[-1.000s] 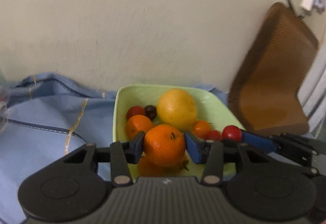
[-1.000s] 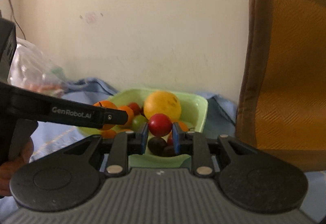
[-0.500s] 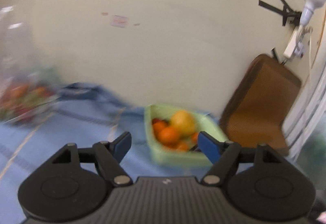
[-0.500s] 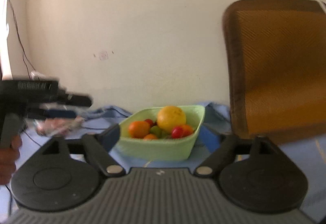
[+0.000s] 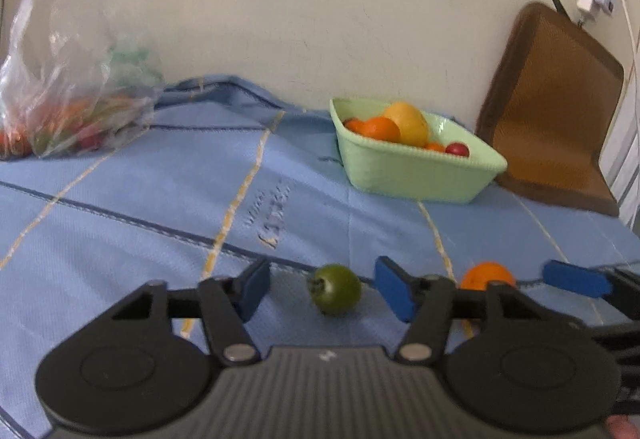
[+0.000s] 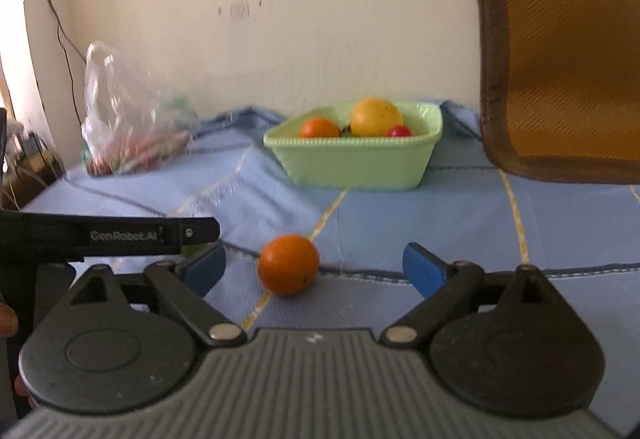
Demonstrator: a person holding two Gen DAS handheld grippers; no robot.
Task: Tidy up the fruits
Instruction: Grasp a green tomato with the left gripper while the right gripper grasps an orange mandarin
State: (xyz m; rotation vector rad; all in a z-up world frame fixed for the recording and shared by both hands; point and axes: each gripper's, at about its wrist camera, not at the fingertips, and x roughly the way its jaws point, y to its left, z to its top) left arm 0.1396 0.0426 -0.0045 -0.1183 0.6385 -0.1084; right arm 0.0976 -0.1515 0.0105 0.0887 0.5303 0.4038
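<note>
Where both held fruit over the basket (image 5: pixel 416 175) before, the left tool (image 5: pixel 320 289) closes around a loose green fruit (image 5: pixel 335 289), the right tool (image 6: pixel 316 267) around an orange (image 6: pixel 288 265).

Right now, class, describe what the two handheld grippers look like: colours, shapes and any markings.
The left gripper and the right gripper match: black linkage arms, silver pivot pins, round black discs, a ribbed grey body. Blue pads tip the fingers. The left gripper's side reads "GenRobot.AI" in the right wrist view.
</note>
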